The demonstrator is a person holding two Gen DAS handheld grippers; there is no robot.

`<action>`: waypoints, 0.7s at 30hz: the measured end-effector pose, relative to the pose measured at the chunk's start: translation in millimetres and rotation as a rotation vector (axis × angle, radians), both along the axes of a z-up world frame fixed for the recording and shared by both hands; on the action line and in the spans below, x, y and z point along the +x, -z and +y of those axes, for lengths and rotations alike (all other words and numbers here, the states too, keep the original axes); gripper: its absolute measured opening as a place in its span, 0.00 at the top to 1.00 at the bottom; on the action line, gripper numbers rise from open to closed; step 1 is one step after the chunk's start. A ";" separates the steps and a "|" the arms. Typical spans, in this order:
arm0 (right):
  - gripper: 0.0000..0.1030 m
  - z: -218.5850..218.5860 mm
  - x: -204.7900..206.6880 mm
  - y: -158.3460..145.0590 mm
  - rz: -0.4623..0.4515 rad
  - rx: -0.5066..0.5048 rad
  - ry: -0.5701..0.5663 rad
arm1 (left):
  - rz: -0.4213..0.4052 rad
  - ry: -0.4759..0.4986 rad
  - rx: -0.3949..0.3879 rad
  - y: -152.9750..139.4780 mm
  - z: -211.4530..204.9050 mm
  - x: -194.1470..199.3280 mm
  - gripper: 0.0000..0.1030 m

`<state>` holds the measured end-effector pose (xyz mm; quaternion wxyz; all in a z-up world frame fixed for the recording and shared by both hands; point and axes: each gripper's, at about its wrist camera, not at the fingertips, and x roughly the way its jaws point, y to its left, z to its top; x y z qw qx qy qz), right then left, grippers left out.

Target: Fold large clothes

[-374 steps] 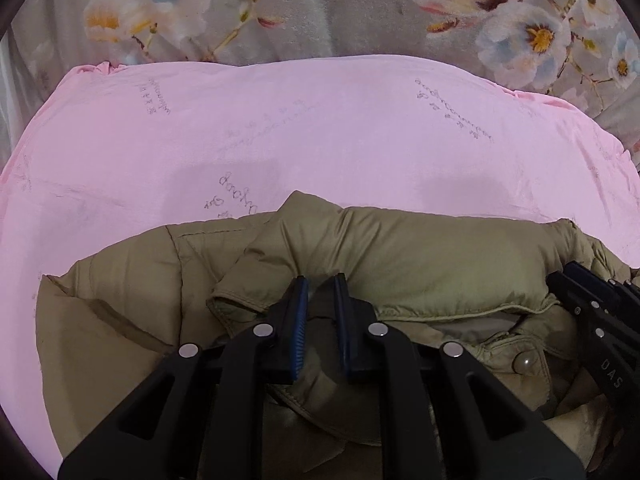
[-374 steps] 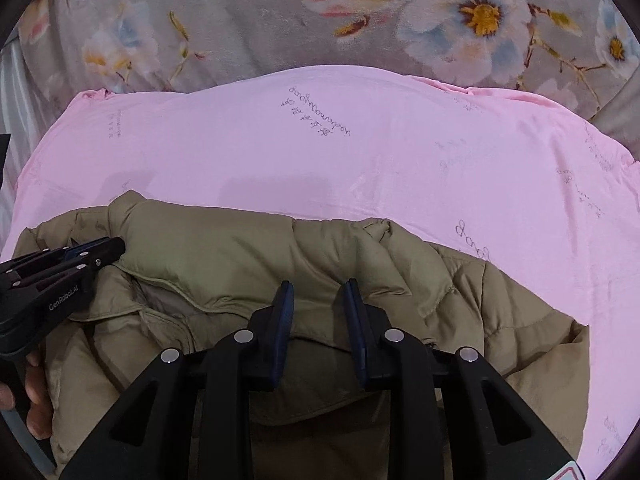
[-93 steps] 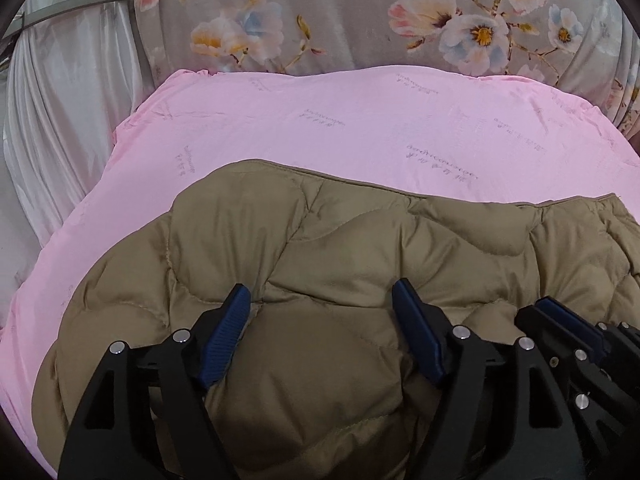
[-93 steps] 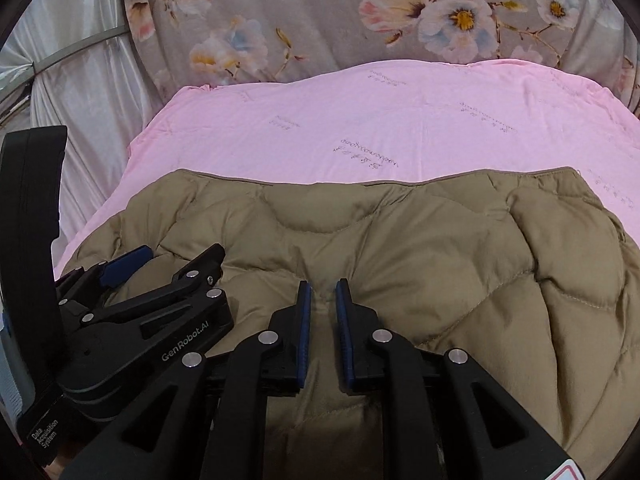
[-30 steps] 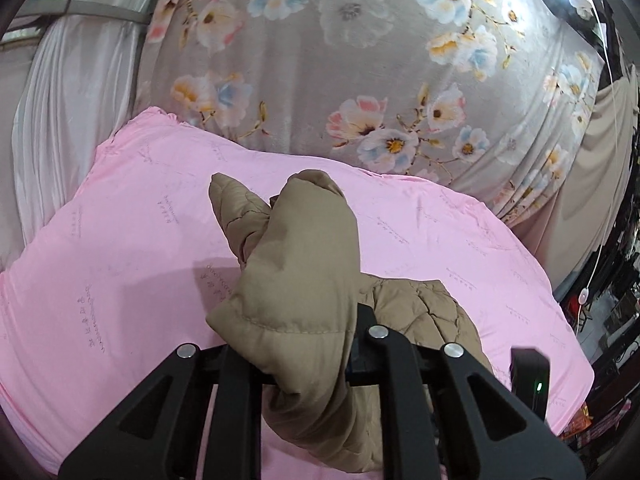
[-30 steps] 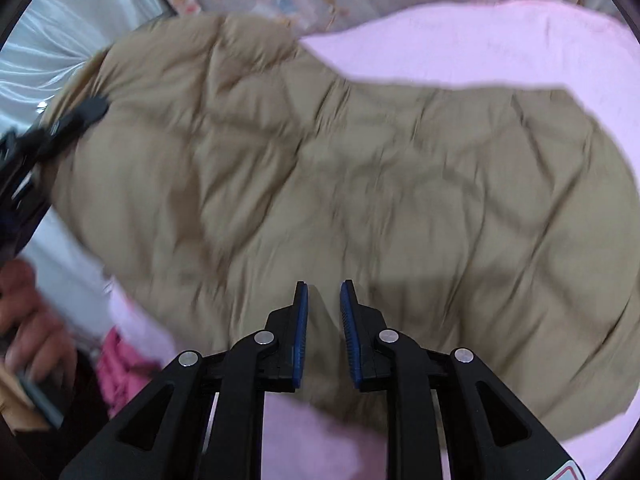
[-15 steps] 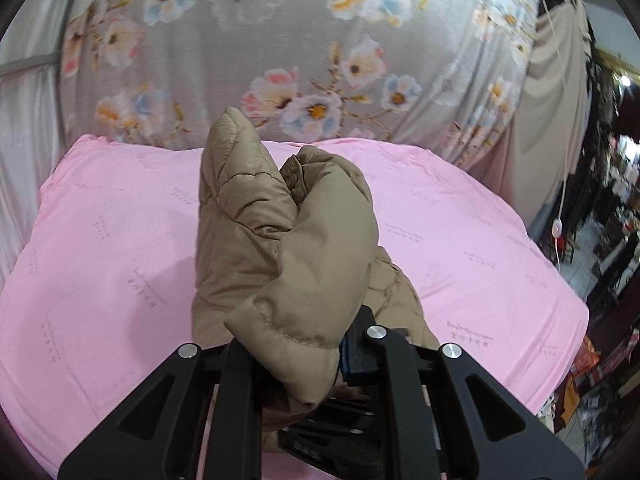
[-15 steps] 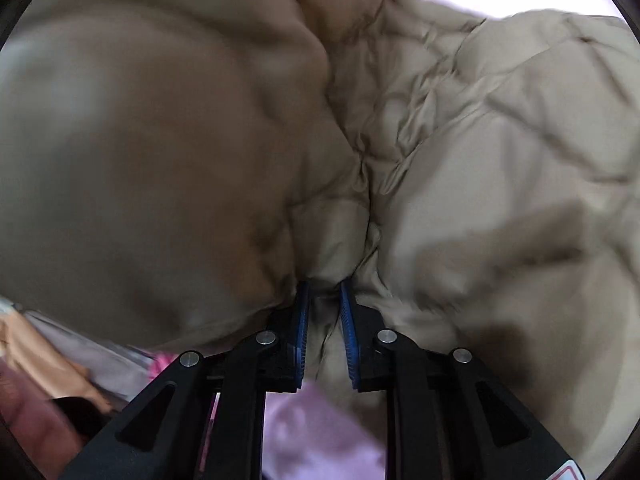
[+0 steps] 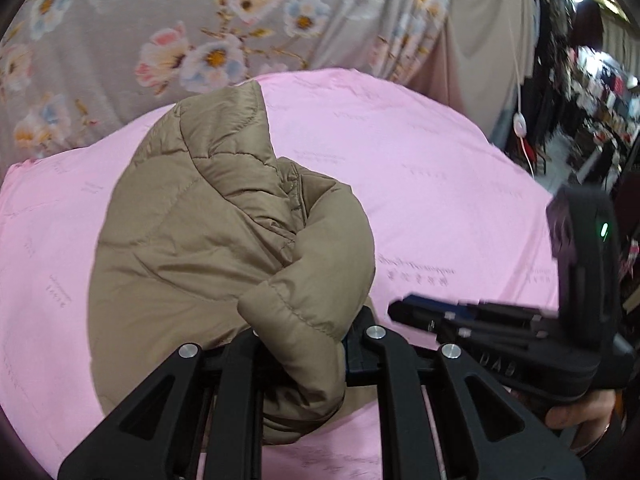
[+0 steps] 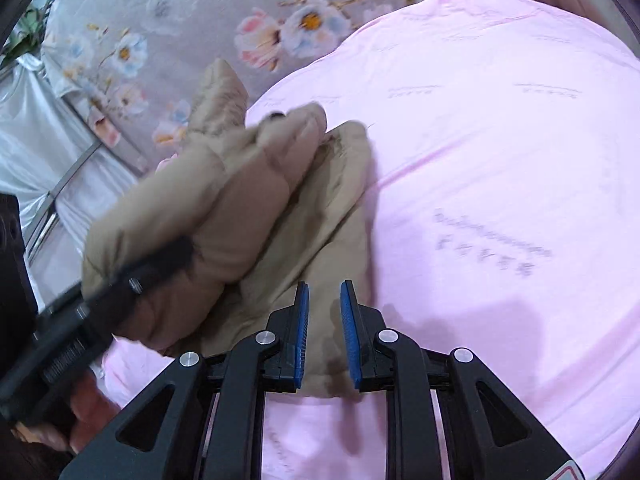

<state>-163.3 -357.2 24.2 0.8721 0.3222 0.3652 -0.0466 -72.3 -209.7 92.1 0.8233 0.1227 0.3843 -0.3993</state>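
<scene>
Pink sheet [image 9: 420, 168] covers the surface before a floral curtain [image 10: 192, 12]. Left hand-held gripper [image 9: 308, 344] clenches the bunched tan jacket [image 9: 208, 232], its length running toward the far edge. Right hand-held gripper [image 10: 324, 316] is released, jaws narrowly apart, over the jacket's near end.

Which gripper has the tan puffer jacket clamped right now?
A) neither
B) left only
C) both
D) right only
B: the left gripper is closed on a bunched fold of the tan puffer jacket, while the right gripper shows a bare gap between its blue pads, the jacket lying past them on the pink sheet.
</scene>
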 end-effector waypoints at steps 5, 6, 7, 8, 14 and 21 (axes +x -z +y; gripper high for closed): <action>0.81 -34.5 -3.2 5.9 0.009 -0.024 0.064 | 0.019 0.030 0.072 31.7 -29.7 -12.7 0.88; 0.81 -37.8 -2.1 6.1 0.008 -0.025 0.073 | 0.016 0.031 0.086 37.9 -33.6 -14.9 0.88; 0.81 -41.2 -2.5 6.5 0.007 -0.024 0.081 | 0.012 0.031 0.095 41.8 -35.6 -16.6 0.88; 0.80 -44.0 -3.3 7.0 0.006 -0.022 0.087 | 0.010 0.031 0.102 43.8 -37.3 -16.8 0.88; 0.65 -40.3 12.0 -31.4 -0.051 -0.069 0.084 | -0.015 0.033 0.091 34.3 -34.2 -22.1 0.78; 0.31 -36.4 65.2 -95.7 -0.136 -0.075 0.053 | 0.039 0.039 -0.124 -31.6 17.2 -20.3 0.29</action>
